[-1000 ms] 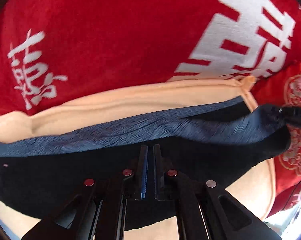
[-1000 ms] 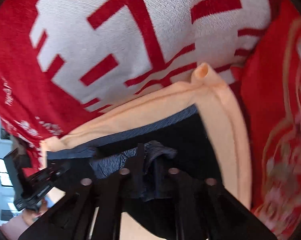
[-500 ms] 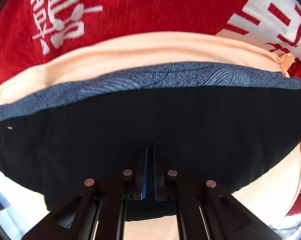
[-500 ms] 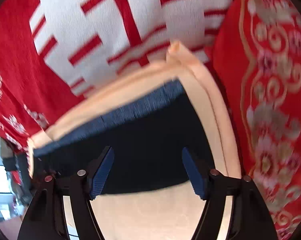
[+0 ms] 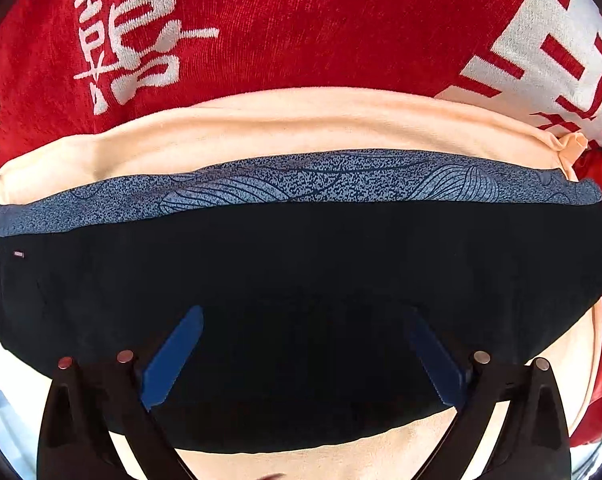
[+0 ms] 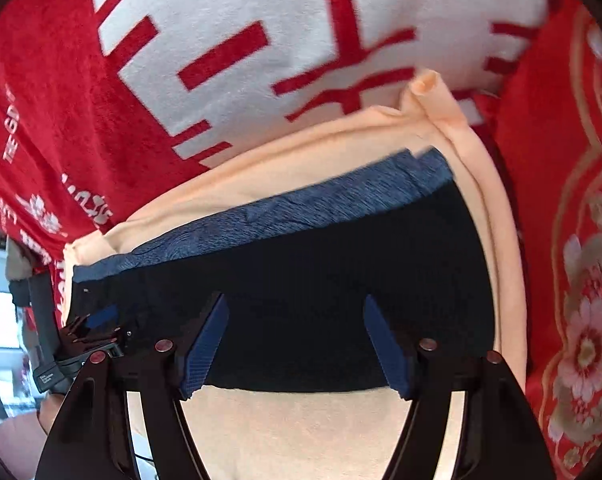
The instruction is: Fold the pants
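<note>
The black pants (image 5: 301,264) with a blue patterned waistband (image 5: 301,184) lie folded flat on a peach cloth (image 5: 301,128). My left gripper (image 5: 301,316) points straight down over the black fabric, and its jaws are opening with nothing between the blue pads. In the right wrist view the same pants (image 6: 321,264) fill the middle, waistband (image 6: 301,204) at the far edge. My right gripper (image 6: 293,304) hovers over their near edge, open and holding nothing. The left gripper (image 6: 97,328) shows at the pants' left end there.
A red blanket (image 5: 301,20) with large white characters lies under the peach cloth (image 6: 301,420) and beyond it. Red fabric with a gold floral pattern (image 6: 573,240) borders the right side. A bright floor area shows past the left edge.
The right gripper let go of the bunched pants fabric and opened, and the pants now lie flat. The left gripper's jaws went from shut to wide open as it shifted along the pants.
</note>
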